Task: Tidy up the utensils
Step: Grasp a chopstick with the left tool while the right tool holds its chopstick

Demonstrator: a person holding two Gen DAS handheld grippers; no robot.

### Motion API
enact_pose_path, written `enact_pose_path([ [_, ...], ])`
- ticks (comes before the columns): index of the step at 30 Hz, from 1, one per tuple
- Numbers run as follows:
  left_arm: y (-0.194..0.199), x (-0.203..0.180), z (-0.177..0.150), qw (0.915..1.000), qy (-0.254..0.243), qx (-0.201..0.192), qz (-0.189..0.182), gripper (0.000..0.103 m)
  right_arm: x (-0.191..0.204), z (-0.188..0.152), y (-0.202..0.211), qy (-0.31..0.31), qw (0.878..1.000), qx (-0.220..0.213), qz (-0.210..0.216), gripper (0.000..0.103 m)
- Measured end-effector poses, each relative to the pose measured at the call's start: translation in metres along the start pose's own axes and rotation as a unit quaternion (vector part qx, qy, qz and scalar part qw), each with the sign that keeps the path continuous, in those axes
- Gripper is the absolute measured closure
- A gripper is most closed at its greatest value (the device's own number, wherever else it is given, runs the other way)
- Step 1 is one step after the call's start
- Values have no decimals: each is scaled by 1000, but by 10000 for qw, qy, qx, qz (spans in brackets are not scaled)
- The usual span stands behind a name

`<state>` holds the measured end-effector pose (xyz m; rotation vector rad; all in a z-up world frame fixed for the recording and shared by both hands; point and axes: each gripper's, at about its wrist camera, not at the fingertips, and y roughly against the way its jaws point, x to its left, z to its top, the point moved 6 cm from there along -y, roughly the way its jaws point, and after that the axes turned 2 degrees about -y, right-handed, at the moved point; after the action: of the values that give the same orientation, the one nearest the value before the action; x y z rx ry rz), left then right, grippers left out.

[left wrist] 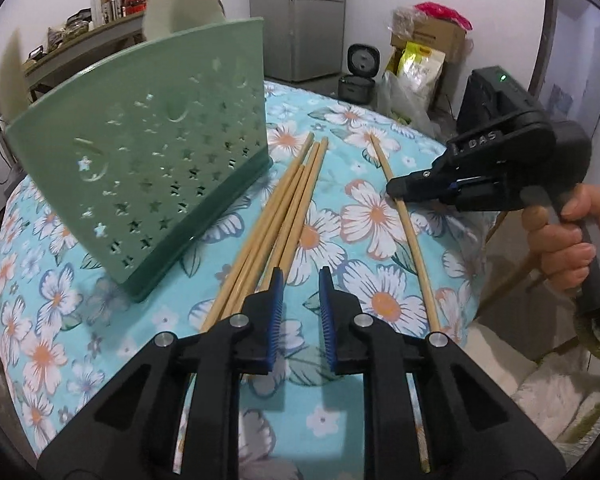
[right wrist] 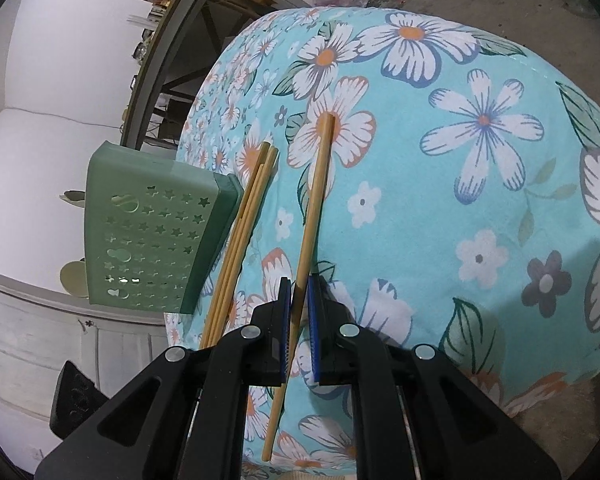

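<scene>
A green perforated utensil holder [left wrist: 148, 184] stands on the floral cloth at the left; it also shows in the right wrist view [right wrist: 152, 236]. Several wooden chopsticks [left wrist: 284, 216] lie bundled beside it, also seen in the right wrist view [right wrist: 244, 236]. A single chopstick [left wrist: 412, 240] lies apart to the right. My right gripper [right wrist: 299, 292] has its blue pads closed around this single chopstick [right wrist: 316, 208] on the cloth; it appears in the left wrist view [left wrist: 400, 192]. My left gripper [left wrist: 300, 280] is open and empty above the near end of the bundle.
The round table carries a blue floral cloth [left wrist: 340, 128]. Behind stand a grey fridge [left wrist: 298, 20], a rice cooker [left wrist: 358, 76], boxes and bags [left wrist: 424, 52], and a cluttered shelf [left wrist: 100, 12] at the left. The table edge drops off at the right.
</scene>
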<state>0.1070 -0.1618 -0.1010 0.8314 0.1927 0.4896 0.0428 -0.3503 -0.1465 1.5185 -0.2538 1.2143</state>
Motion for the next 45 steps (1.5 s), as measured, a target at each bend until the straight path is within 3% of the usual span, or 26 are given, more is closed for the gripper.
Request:
enact_pose_path([
  [13, -27, 0, 5, 9995, -155, 241, 143, 87, -8, 1, 1, -45, 9998, 52, 191, 94],
  [19, -36, 2, 5, 9992, -85, 341, 187, 94, -10, 1, 1, -77, 9997, 53, 229, 94],
  [32, -5, 6, -18, 9953, 466, 846, -11, 95, -11, 2, 3, -92, 9997, 39, 233, 94],
  [35, -3, 8, -23, 9939, 515, 975, -49, 95, -11, 3, 3, -97, 9997, 35, 237, 94],
  [39, -5, 9, -16, 9928, 635, 990, -241, 82, -11, 2, 2, -94, 9997, 42, 234, 94],
  [45, -32, 6, 6, 9911, 505, 1158, -428, 81, -11, 2, 2, -96, 9996, 41, 244, 94],
])
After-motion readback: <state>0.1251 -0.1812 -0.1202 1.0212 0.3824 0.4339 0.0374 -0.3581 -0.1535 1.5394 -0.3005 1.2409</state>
